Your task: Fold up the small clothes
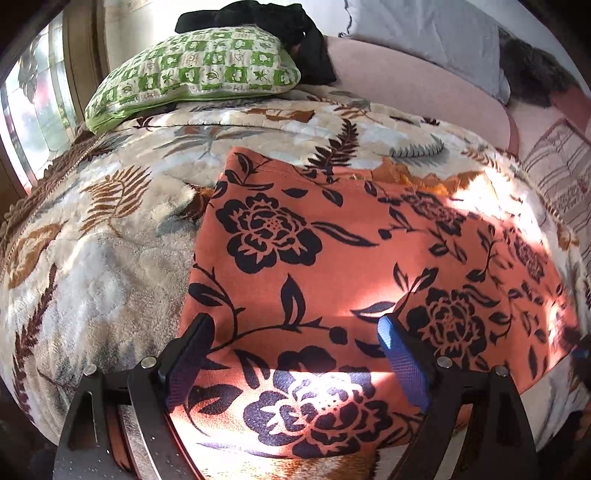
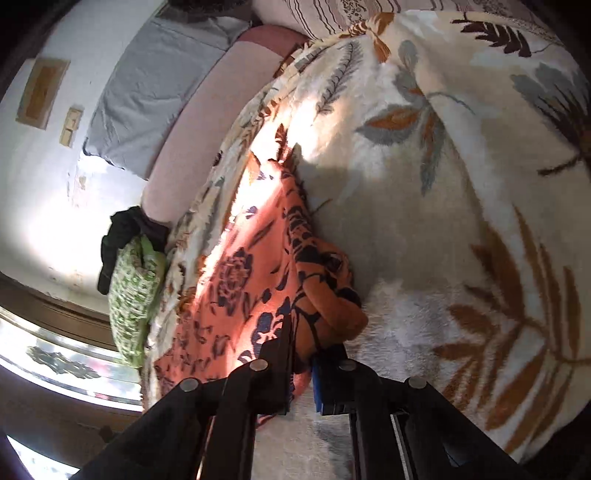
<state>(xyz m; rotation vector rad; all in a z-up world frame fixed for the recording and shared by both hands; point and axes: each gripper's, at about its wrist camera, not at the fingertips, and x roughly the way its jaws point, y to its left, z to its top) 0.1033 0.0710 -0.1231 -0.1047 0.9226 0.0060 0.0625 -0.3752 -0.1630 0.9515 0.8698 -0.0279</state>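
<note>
The small orange garment printed with dark navy flowers and leaves (image 1: 332,266) lies spread nearly flat on the plush cream blanket with brown and grey fern leaves (image 1: 92,258) that covers the bed, and that flatness is likely deliberate: a smooth layer gives a clean line to fold along. At one edge the cloth is bunched into a ridge (image 2: 325,295), because the right gripper (image 2: 303,373) has its black and blue jaws clamped together on that edge, with gathered fabric pinched between them; holding an edge this way suits lifting it and carrying it across the rest of the piece. The left gripper (image 1: 295,354) hovers low over the opposite part of the garment with its jaws wide apart and nothing between them, the cloth simply lying beneath, probably lined up to take a second hold or to pin the fabric while the other side folds. Farther off, a green and white checked pillow (image 1: 192,77) rests at the head of the bed with a crumpled black garment (image 1: 280,26) on top, well clear of the folding area.
</note>
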